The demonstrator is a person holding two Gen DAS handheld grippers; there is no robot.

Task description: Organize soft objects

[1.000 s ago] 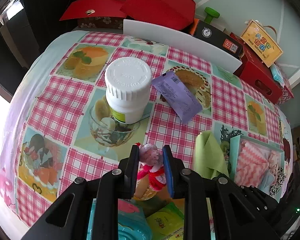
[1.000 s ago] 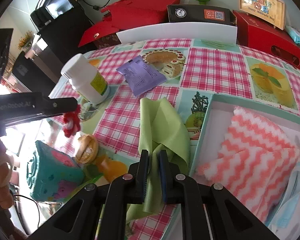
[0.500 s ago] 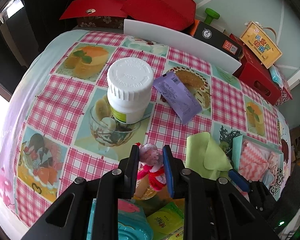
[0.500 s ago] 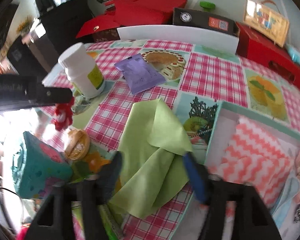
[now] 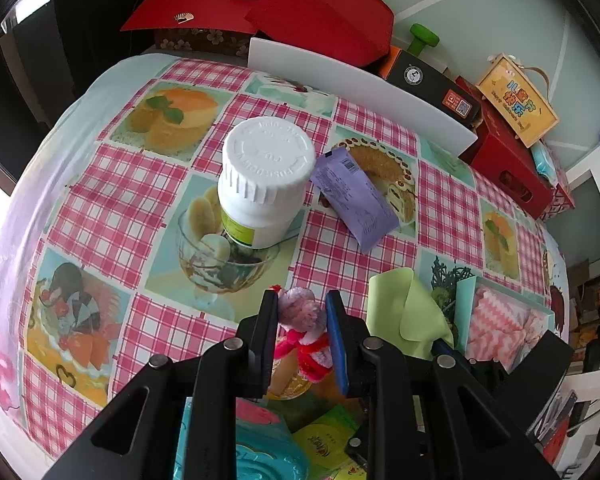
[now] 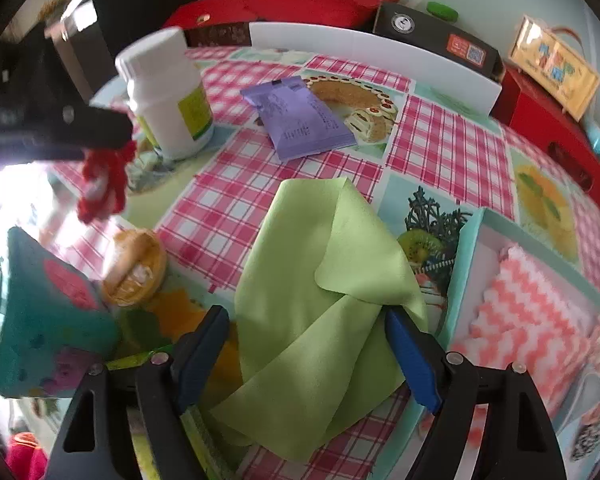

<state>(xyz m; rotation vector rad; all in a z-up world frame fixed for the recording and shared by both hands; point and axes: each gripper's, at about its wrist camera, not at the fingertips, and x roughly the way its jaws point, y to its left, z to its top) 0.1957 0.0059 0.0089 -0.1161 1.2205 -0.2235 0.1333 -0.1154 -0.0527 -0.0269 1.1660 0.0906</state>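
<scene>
My left gripper (image 5: 302,312) is shut on a small plush doll (image 5: 302,314) with a pink head and red body, held above the table; the doll also shows in the right wrist view (image 6: 102,186). A light green cloth (image 6: 320,280) lies crumpled on the checked tablecloth, also in the left wrist view (image 5: 404,312). My right gripper (image 6: 306,330) is open, its jaws wide on either side of the cloth. A teal-rimmed box (image 6: 466,248) at the right holds a pink zigzag cloth (image 6: 540,312).
A white pill bottle (image 5: 264,180), a purple packet (image 5: 354,196), a teal toy (image 6: 40,320) and an orange-capped item (image 6: 134,268) sit on the table. Red boxes (image 5: 320,12), a black box (image 5: 432,80) and a white board (image 5: 360,84) line the back.
My right gripper has opened and let go of the green cloth, which now lies slack on the table. My left gripper still holds the doll in much the same place.
</scene>
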